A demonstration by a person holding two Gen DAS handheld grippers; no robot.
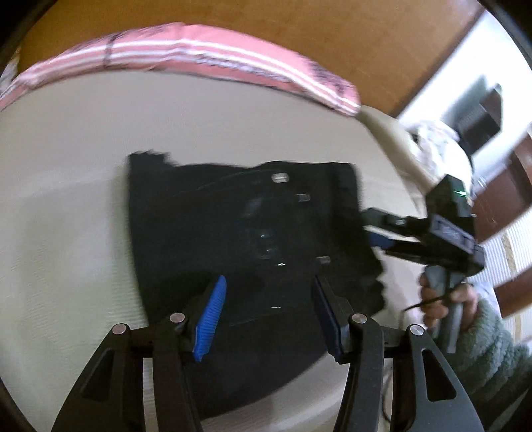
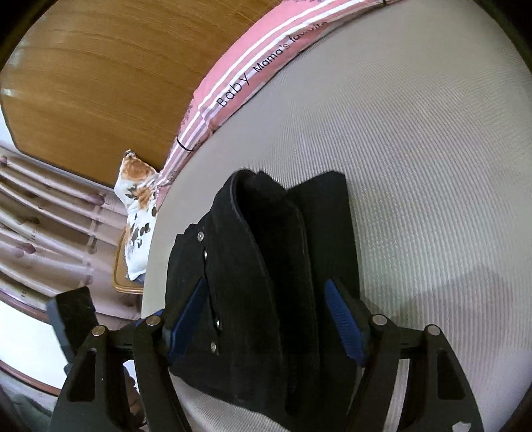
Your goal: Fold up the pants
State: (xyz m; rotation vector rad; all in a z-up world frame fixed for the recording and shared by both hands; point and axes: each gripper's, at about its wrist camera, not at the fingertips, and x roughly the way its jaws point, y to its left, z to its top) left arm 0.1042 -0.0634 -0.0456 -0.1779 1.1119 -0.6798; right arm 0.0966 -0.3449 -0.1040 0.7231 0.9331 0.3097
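Note:
Black pants point(image 1: 232, 216) lie folded into a thick stack on a cream mattress point(image 1: 73, 172); small metal buttons show on them. My left gripper point(image 1: 270, 317) hovers over the stack's near part, its blue pads spread wide and touching nothing. In the right wrist view the pants point(image 2: 282, 252) run lengthwise between the fingers of my right gripper point(image 2: 266, 315). Its pads flank the stack without visibly squeezing it. Seen from the left wrist, the right gripper point(image 1: 372, 226) sits at the pants' right edge, held by a hand point(image 1: 442, 299) in a fleecy sleeve.
A pink striped pillow point(image 1: 199, 56) point(image 2: 249, 73) lies along the mattress's point(image 2: 432, 166) far side against a wooden headboard point(image 1: 332, 30) point(image 2: 99, 83). A floral cloth point(image 2: 136, 212) sits on a chair beyond the mattress corner. The mattress edge runs close beside the right gripper.

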